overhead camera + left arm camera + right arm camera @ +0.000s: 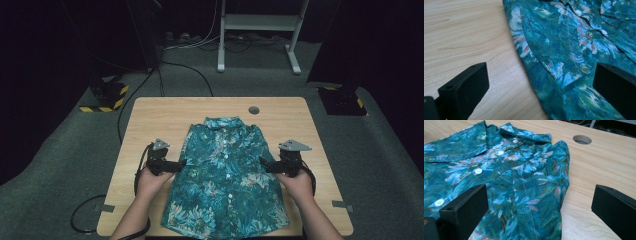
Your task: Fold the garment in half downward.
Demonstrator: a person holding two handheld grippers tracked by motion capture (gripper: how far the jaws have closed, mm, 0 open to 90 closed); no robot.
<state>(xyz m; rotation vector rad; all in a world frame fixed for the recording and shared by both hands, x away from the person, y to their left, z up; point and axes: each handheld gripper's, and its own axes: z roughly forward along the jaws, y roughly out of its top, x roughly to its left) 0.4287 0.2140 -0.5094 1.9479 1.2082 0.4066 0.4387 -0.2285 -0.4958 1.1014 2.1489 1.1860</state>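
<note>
- On the dark carpeted floor left of the desk sits a black base with yellow-and-black striped edges, and a black cable loops on the floor by the desk's near-left corner.
- The left gripper is held in the person's left hand at the shirt's left edge; its jaws stand wide apart, holding nothing, one over bare wood and the other over the cloth in the left gripper view.
- A teal floral short-sleeved shirt lies flat and buttoned in the middle of the light wooden desk, collar toward the far edge, hem at the near edge; white buttons run down its front.
- A round hole is in the desk just beyond the collar, to the right.
- The right gripper, in the right hand, meets the shirt's right edge; its jaws are likewise spread wide and empty, straddling the side seam in the right gripper view.
- A white metal frame stands on the floor behind the desk.
</note>
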